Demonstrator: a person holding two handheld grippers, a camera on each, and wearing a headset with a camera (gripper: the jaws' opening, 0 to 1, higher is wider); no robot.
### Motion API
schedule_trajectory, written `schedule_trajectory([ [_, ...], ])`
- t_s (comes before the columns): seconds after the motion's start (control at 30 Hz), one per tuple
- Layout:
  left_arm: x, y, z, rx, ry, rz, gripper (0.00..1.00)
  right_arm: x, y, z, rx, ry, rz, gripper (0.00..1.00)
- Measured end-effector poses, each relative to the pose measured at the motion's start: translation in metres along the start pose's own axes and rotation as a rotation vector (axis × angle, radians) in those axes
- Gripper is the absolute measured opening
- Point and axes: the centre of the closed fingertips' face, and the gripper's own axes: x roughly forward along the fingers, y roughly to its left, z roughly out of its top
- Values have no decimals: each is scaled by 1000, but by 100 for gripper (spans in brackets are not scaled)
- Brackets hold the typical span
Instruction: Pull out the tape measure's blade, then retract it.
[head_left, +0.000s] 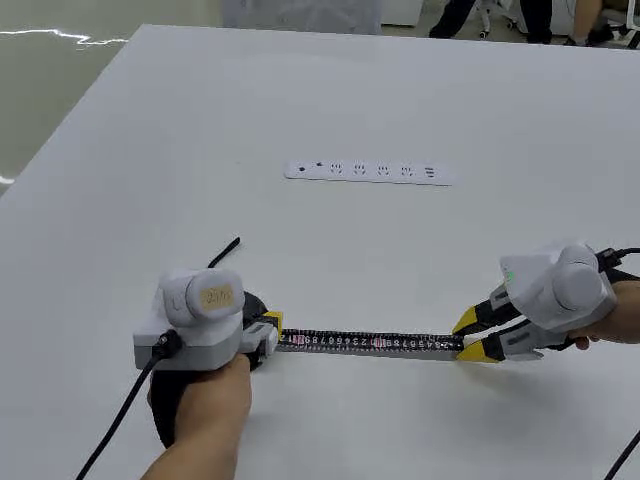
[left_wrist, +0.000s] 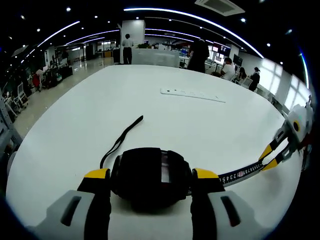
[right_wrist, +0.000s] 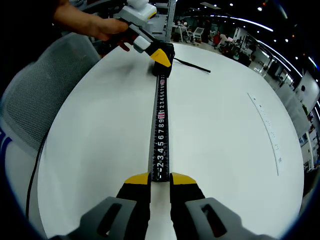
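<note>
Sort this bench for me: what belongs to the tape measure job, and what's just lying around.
In the job:
- tape measure case, clamped in the left gripper
- blade, drawn out along the table, its end pinched by the right gripper
- black strap by the case

Lying about:
- white power strip, farther back, touched by nothing

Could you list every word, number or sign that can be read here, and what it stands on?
"2 3 4 5 6 7 8 9": on the tape measure's blade, just beyond the right gripper; further numerals too small.
Yellow label on the left gripper: blurred, unreadable.
Power strip: no readable marking.
</note>
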Motion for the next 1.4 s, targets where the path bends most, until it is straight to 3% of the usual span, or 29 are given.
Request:
schedule_trajectory([
  [0.67, 1, 3, 0, 17, -1, -15, 59, 0, 4, 0, -6, 17, 10, 13],
  [1.4, -1, 5, -1, -16, 2, -36, 58, -4, 3, 4, -8, 12, 0, 13],
])
